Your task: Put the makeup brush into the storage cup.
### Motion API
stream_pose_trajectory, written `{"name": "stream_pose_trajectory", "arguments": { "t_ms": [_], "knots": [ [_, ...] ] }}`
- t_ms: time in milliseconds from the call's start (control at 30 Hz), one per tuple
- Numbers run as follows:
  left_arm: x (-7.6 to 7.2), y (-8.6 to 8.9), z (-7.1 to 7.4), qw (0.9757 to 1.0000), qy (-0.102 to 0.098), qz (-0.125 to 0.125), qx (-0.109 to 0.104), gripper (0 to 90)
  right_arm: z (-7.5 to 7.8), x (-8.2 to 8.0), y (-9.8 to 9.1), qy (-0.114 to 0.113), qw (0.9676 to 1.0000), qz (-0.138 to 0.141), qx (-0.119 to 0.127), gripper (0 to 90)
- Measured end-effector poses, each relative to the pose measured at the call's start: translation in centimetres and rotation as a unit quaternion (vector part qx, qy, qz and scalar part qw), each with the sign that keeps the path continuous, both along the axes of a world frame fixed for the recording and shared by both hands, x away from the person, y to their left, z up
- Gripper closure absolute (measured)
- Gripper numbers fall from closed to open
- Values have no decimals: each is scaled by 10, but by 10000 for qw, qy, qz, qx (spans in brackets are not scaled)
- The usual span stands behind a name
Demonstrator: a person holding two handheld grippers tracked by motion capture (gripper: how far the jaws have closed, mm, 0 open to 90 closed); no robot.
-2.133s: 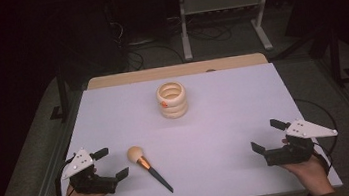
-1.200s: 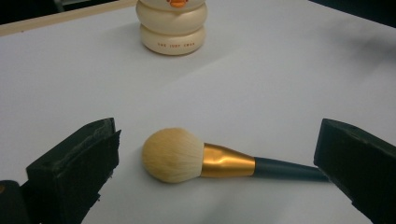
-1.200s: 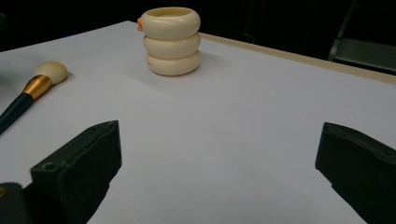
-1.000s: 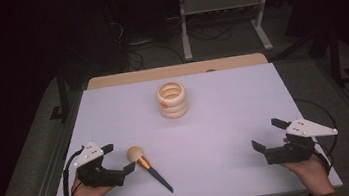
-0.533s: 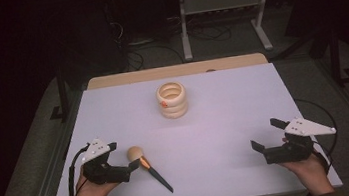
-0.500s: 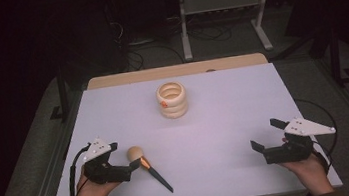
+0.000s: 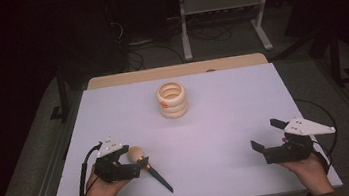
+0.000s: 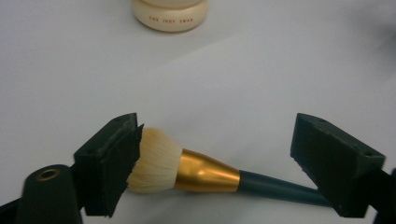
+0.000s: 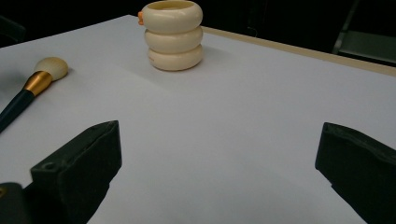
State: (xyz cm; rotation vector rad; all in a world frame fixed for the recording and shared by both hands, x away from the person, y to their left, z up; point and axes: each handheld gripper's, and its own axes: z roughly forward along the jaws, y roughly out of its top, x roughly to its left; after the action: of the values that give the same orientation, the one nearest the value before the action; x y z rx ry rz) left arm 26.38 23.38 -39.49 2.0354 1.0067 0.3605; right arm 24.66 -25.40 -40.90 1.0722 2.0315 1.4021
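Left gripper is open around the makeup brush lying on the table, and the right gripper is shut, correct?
Not quite. The left gripper is open around the makeup brush, but the right gripper is open too; the right gripper view shows its jaws wide apart over bare table.

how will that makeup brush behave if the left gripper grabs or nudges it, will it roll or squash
The makeup brush has a round, tapered handle lying flat, so a sideways nudge would probably roll or pivot it. Its bristle head looks soft and would likely squash under a jaw, while the gold ferrule seems rigid, a firmer place for the left gripper. It looks light.
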Motion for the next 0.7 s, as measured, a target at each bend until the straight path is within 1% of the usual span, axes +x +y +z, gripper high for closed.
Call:
{"name": "stream_pose_trajectory", "arguments": {
  "t_ms": [33,67,100,133,167,233,267,300,333,367,400,433,467,500,600,633,667,700],
  "knots": [
    [0,-1,0,10000,15,-24,-7,185,0,0,0,0,10000,0,0,0],
    [0,-3,-1,10000,71,3,-57,201,0,0,0,-2,10000,-1,-11,0],
    [0,-4,-2,10000,75,-20,-57,233,0,0,0,-1,10000,0,-14,0],
    [0,-4,-2,9999,103,-44,-12,250,0,0,0,2,10000,-1,-11,0],
    [1,-4,-2,9999,123,-68,5,250,0,0,0,2,10000,-1,-11,0],
    [1,-6,-4,9999,132,-89,-32,290,0,0,0,2,10000,-3,-12,0],
    [1,-6,-4,9998,148,-134,-2,346,0,0,0,1,10000,-7,-14,0],
    [2,-7,-4,9997,162,-173,0,346,0,0,0,1,10000,-7,-14,0],
    [2,-8,-5,9997,160,-202,-40,382,0,0,0,10,10000,-9,-11,0],
    [2,-9,-5,9995,211,-236,-16,410,0,0,0,9,10000,-10,-7,0],
    [3,-10,-6,9992,244,-326,-18,488,0,0,-1,14,10000,-9,2,0],
    [3,-10,-6,9992,244,-326,-18,524,0,0,-1,14,10000,-9,2,0],
    [3,-11,-7,9992,243,-323,-74,550,0,0,-1,16,10000,-7,2,0],
    [3,-12,-7,9989,263,-377,-29,550,0,0,-1,15,10000,-6,-1,0],
    [4,-13,-9,9986,331,-410,-15,597,0,0,-1,33,10000,-19,9,0],
    [4,-13,-10,9985,369,-413,29,597,0,0,-1,31,10000,-20,13,0],
    [4,-13,-11,9986,372,-385,20,580,0,0,-1,33,10000,-22,15,0],
    [3,-13,-12,9984,440,-351,24,562,0,0,-1,10,10000,-22,6,0]
  ]
}}
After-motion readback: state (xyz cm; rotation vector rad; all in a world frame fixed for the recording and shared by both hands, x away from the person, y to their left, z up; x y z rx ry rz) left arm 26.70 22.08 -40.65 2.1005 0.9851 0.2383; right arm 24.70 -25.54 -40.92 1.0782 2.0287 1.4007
